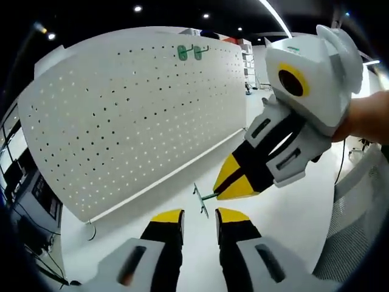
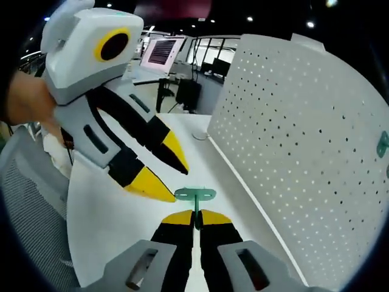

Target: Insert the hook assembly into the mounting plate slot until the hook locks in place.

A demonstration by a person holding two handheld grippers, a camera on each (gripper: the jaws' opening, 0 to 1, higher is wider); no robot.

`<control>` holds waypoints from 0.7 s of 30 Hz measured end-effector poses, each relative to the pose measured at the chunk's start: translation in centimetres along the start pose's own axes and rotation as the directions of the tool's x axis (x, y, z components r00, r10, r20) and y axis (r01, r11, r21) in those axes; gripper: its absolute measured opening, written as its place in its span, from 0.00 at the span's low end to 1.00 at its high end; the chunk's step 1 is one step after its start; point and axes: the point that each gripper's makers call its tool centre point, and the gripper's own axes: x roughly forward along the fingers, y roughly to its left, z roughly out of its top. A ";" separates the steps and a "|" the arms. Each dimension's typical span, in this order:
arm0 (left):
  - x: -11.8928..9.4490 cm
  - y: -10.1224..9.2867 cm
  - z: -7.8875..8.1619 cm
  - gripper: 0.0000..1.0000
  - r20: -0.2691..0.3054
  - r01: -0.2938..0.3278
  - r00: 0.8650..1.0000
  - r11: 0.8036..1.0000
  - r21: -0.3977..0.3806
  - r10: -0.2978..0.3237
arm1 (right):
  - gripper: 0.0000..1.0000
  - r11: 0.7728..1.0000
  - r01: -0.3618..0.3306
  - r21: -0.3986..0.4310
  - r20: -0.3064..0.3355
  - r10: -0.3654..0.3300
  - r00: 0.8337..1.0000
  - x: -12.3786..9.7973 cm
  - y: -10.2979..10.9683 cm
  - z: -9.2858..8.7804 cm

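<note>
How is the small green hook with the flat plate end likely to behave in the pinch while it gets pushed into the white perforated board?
The small green hook looks thin and rigid, so probably light and stiff. The right gripper pinches only its narrow stem, so it may twist when pressed against the white perforated board. The left gripper is open, giving no support.

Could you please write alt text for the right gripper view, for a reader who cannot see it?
The right gripper is shut on a green hook, held above a white table. The left gripper reaches in open beside it, and a white pegboard stands at right.
</note>
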 end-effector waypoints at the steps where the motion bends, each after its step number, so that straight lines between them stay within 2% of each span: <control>1: 0.0 0.0 0.0 0.21 -0.002 -0.001 1.000 1.000 0.000 0.001 | 0.01 1.000 0.000 -0.001 0.001 0.000 1.000 0.0 0.0 0.1; 21: 0.1 -0.5 -0.1 0.11 -0.008 0.002 1.000 1.000 0.005 -0.002 | 0.01 1.000 -0.007 -0.001 -0.005 0.007 1.000 -0.1 0.5 0.1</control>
